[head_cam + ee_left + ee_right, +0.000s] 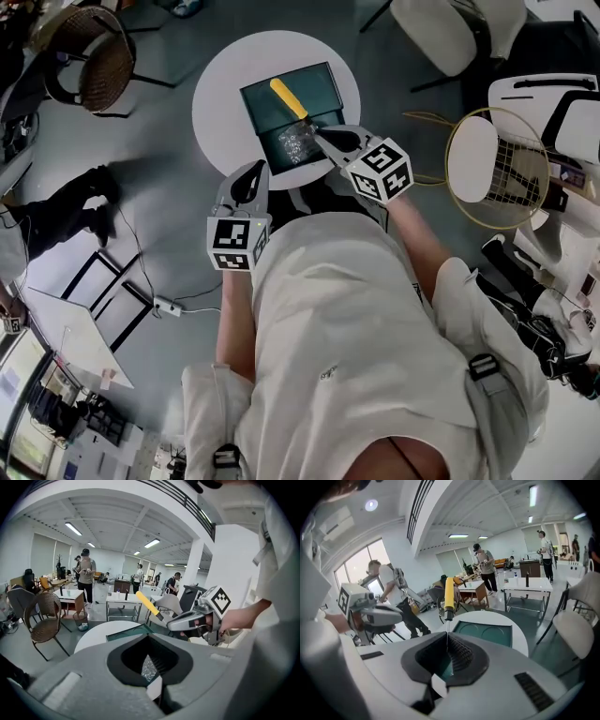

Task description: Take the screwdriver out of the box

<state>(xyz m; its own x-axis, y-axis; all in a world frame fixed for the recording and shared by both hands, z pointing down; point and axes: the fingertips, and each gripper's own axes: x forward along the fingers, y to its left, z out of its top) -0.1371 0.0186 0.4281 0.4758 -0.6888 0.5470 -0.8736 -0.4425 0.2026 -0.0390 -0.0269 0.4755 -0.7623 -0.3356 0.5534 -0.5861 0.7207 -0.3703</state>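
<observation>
A dark green box (328, 92) lies open on the round white table (220, 89), with crinkly silver packing (296, 145) in its near half. My right gripper (319, 133) is shut on the thin metal shaft of the yellow-handled screwdriver (287, 97), which hangs above the box with its handle pointing away. In the right gripper view the screwdriver (448, 595) stands up from the jaws (446, 641) over the box (487, 632). My left gripper (254, 170) hovers shut and empty at the table's near edge, left of the right one. The left gripper view shows the screwdriver (146, 603) in the right gripper (177, 624).
A wicker chair (98, 56) stands at the upper left, a white chair (450, 33) at the upper right. A gold-rimmed round stand (492, 169) is to the right. A power strip and cable (164, 305) lie on the floor. People stand among tables (85, 576) in the background.
</observation>
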